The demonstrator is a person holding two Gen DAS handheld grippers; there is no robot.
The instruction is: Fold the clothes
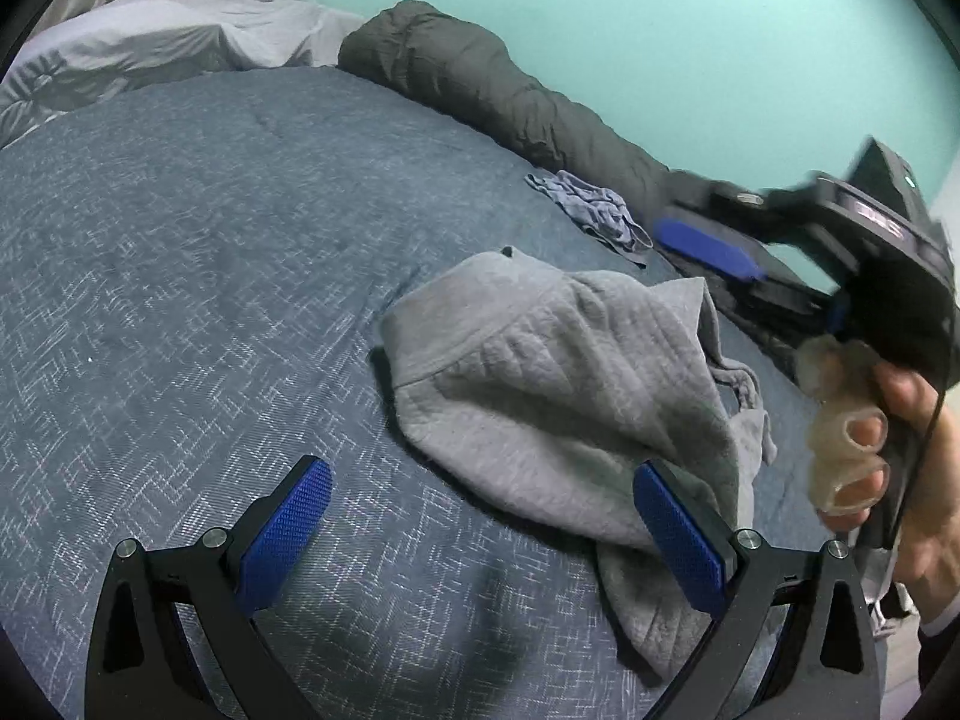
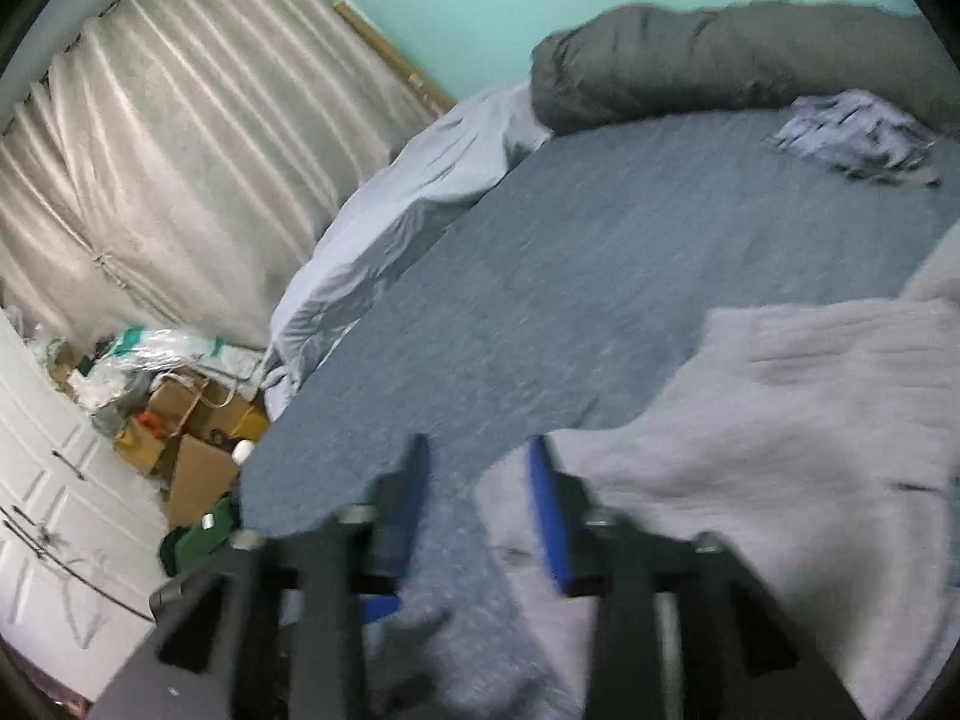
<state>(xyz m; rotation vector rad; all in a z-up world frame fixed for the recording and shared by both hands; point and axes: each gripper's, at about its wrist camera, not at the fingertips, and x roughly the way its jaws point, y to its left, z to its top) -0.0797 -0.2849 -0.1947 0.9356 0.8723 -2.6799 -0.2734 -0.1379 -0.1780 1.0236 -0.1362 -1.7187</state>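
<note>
Grey sweatshirt lying crumpled on the bed w/ the blue patterned cover, a bit to the near-right of the bed's middle in the left wrist view; cuffed end turned up toward the far side, a drawstring bit hanging off its right edge. Left gripper low over the cover just in front of the sweatshirt, jaws wide open, nothing between them; right blue pad touching or just over the sweatshirt's near edge, can't tell which; left pad over bare cover. Right gripper up past the sweatshirt's right side, held in a hand w/ a thin clear glove on the fingers; blurry there. From the right wrist view, right gripper w/ jaws partly open, a small gap, holding nothing; sweatshirt just right of the jaws and under them, v. blurry. Small bluish-purple garment lying beyond the sweatshirt, apart from it. Long dark grey rolled blanket behind that, along the green wall. Pale grey bedding far left of the sweatshirt at the bed's end. Off the bed: beige curtain, cardboard boxes & bags on the floor, white doors.
</note>
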